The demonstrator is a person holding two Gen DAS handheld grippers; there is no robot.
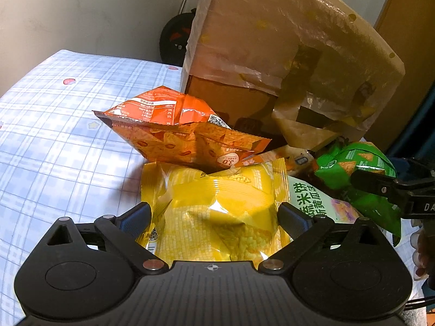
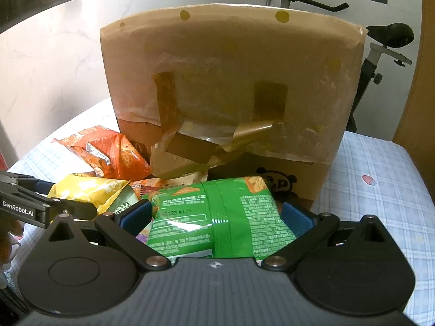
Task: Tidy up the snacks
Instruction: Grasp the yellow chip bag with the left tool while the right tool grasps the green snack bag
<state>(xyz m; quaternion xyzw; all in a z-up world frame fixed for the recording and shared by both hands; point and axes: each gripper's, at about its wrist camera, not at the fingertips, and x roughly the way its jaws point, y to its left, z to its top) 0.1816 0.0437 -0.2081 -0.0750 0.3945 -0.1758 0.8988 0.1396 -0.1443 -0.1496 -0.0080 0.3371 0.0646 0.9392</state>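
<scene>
I am straddling the yellow bag (image 1: pixel 217 212) with my left gripper (image 1: pixel 214 214), jaws wide, not yet pinching, while my right gripper (image 2: pixel 217 217) is bracketing the green bag (image 2: pixel 217 217) equally wide, both beside the cardboard box (image 2: pixel 231 87) for easy sorting.

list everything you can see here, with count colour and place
yellow bag: 1, yellow, between left gripper's fingers
green bag: 1, green, between right gripper's fingers
orange bag: 1, orange, behind yellow bag
pale green packet: 1, under the bags
box: 1, brown, taped flap up, behind snacks
cloth: 1, blue-white check, under all
bike: 1, black, behind box
left gripper: 1, black
right gripper: 1, black
</scene>
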